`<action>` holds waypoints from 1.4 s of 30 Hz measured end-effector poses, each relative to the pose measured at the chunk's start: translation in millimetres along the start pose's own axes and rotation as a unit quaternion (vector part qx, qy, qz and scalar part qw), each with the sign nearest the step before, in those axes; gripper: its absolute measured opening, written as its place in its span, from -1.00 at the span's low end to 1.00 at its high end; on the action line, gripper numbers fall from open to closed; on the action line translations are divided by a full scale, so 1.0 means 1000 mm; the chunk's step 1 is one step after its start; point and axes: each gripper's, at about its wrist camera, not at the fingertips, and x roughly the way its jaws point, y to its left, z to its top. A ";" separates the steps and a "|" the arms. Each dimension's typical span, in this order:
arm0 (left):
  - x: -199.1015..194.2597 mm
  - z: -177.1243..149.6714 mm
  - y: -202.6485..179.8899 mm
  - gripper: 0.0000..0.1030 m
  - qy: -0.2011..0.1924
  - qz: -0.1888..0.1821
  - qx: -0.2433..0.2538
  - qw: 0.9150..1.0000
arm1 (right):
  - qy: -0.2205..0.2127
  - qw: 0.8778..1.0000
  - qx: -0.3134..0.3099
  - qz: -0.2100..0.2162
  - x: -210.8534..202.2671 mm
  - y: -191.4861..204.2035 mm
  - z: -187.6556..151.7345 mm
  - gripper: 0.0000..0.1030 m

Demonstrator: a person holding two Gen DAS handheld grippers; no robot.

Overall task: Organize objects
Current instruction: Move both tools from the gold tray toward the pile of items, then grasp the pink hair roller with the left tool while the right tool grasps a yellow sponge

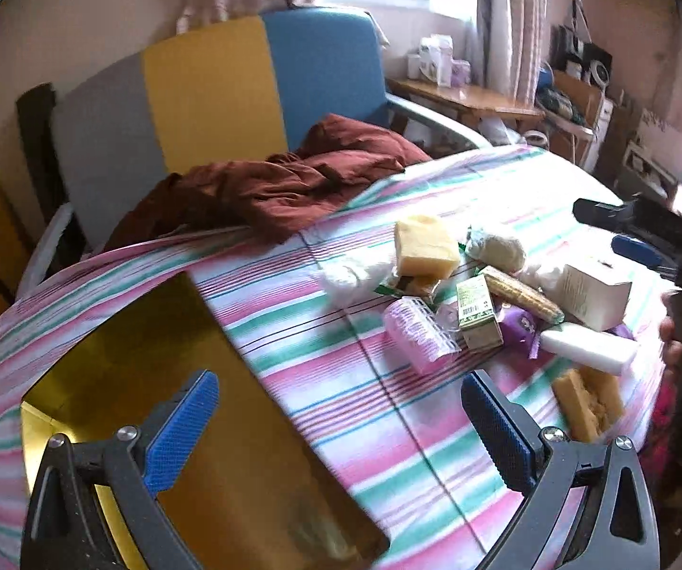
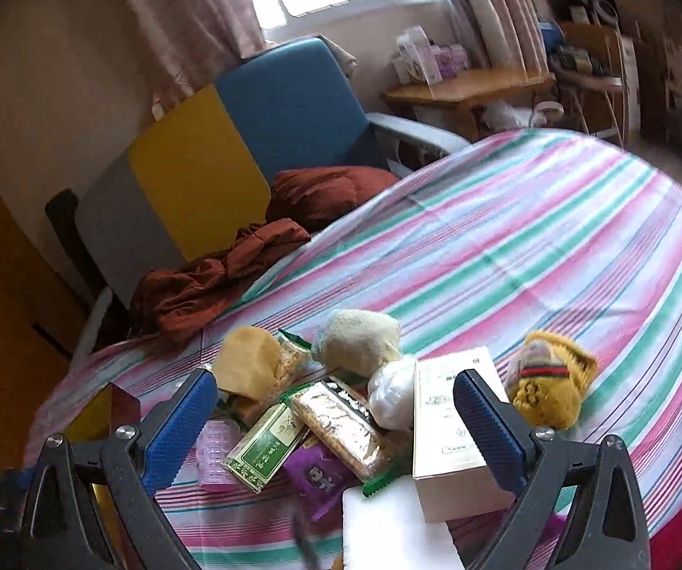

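Observation:
A heap of small objects lies on the striped bedsheet (image 1: pixel 341 380): a yellow sponge block (image 1: pixel 424 247), a pink hair roller (image 1: pixel 417 335), a green tea box (image 1: pixel 478 316), a white carton (image 1: pixel 595 292) and a white bar (image 1: pixel 588 349). A gold box (image 1: pixel 188 427) stands open at the lower left. My left gripper (image 1: pixel 341 432) is open and empty over the sheet beside that box. My right gripper (image 2: pixel 336 432) is open and empty above the heap, with the green tea box (image 2: pixel 264 451), a wrapped cracker pack (image 2: pixel 341 427) and the white carton (image 2: pixel 455 432) between its fingers.
A rust-red cloth (image 1: pixel 269 190) lies bunched at the bed's far edge against a grey, yellow and blue chair (image 1: pixel 207 95). A yellow knitted item (image 2: pixel 550 392) lies right of the heap. A wooden side table (image 2: pixel 464 85) with packages stands by the window.

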 end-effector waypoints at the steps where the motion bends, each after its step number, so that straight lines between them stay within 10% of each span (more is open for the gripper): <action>1: 0.007 0.002 -0.003 0.99 0.007 -0.007 0.013 1.000 | 0.004 1.000 0.007 0.008 0.001 -0.002 0.000 0.98; 6: 0.039 0.012 -0.026 0.97 0.034 -0.050 0.130 0.990 | 0.026 0.999 0.006 0.038 0.007 0.002 -0.001 0.97; 12: 0.074 0.018 -0.047 0.96 0.053 -0.067 0.273 0.958 | 0.036 0.998 -0.021 0.049 0.010 0.015 -0.005 0.98; 22: 0.118 0.030 -0.058 0.76 0.088 -0.109 0.329 0.934 | 0.051 0.997 -0.020 0.053 0.017 0.015 -0.004 0.97; 27: 0.130 0.030 -0.056 0.34 0.112 -0.143 0.307 0.934 | 0.054 0.997 -0.006 0.050 0.019 0.009 -0.003 0.98; 42: 0.060 0.001 -0.037 0.33 0.074 -0.164 0.230 0.957 | 0.084 0.995 0.027 0.055 0.015 -0.008 -0.003 0.97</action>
